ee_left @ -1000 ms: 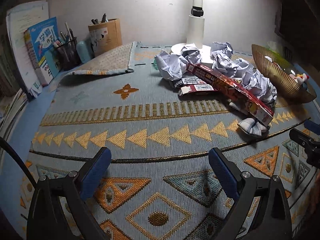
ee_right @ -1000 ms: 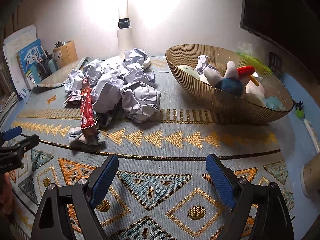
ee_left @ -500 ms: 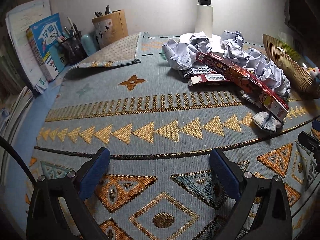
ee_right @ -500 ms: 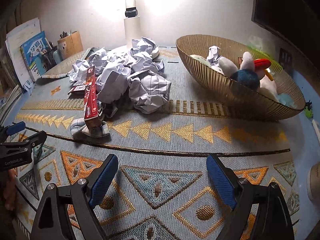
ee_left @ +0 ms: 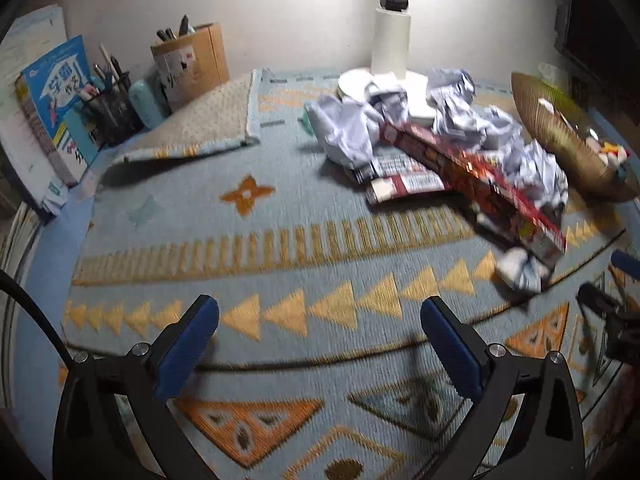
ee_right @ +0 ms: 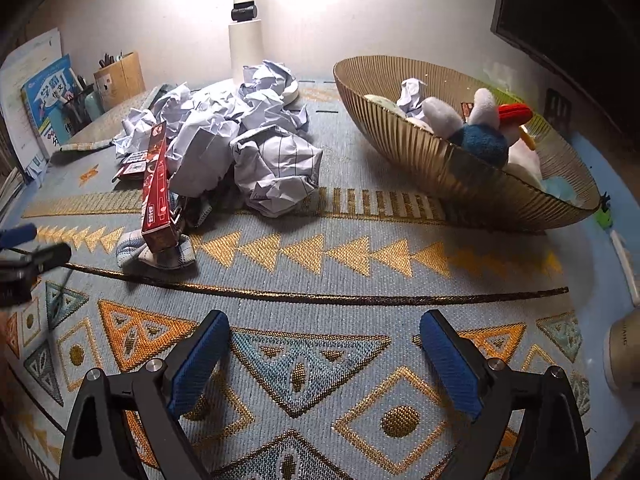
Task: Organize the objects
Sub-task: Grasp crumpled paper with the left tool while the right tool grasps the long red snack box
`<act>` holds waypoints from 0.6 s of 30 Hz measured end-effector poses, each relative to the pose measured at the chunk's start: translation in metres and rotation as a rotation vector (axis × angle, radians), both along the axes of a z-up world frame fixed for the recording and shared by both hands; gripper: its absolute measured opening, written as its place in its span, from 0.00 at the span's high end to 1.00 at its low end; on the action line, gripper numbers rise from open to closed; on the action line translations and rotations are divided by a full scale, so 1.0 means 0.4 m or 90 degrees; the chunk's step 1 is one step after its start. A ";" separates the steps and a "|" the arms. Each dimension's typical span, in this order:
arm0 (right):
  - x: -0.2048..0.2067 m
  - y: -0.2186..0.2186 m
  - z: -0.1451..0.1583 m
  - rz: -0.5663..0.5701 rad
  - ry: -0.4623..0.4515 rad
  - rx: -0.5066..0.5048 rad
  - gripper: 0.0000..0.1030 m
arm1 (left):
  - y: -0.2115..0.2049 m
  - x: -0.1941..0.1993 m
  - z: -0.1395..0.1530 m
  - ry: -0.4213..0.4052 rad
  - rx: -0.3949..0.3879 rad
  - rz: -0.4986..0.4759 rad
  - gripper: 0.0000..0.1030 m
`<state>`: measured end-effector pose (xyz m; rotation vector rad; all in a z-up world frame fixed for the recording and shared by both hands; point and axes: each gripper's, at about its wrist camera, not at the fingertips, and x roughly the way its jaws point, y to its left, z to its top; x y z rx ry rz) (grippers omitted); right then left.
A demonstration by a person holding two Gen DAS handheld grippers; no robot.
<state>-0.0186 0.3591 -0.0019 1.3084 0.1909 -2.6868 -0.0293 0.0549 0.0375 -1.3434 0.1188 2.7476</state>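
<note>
Over the patterned cloth [ee_right: 320, 280] covering the surface, left tongs [ee_left: 320, 332] and right tongs [ee_right: 324, 340] both hover spread wide, holding nothing. Ahead sits a heap of crumpled paper [ee_right: 240, 140] with a long red box [ee_right: 156, 188] leaning across it onto a small checked pouch [ee_right: 156, 252]. Right of the heap, a gold ribbed bowl [ee_right: 420, 140] holds a plush toy [ee_right: 480, 132]; pen holders [ee_left: 112, 108] and books [ee_left: 52, 96] stand far left by the wall.

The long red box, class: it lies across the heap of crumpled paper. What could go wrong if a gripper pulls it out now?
1. The long red box rests on crumpled paper and a folded cloth; pulling it may scatter both.
2. Its far end lies over smaller flat cartons, which might drag along.
3. The gold bowl sits close, so a wide swing could bump it.
</note>
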 end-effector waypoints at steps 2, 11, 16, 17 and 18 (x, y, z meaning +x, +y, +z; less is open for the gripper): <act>0.003 -0.009 0.014 0.037 0.000 -0.038 0.07 | -0.040 -0.057 0.062 0.057 0.067 0.005 0.01; -0.079 -0.197 0.028 0.119 -0.014 -0.103 0.07 | -0.046 -0.321 -0.033 -0.057 0.256 -0.078 0.02; -0.091 -0.240 0.030 0.139 0.018 -0.097 0.08 | -0.045 -0.334 -0.053 -0.045 0.273 -0.100 0.01; -0.092 -0.236 0.032 0.137 0.020 -0.106 0.08 | -0.041 -0.336 -0.060 -0.055 0.277 -0.101 0.01; -0.098 -0.231 0.028 0.129 0.014 -0.112 0.14 | -0.035 -0.336 -0.056 -0.047 0.262 -0.101 0.02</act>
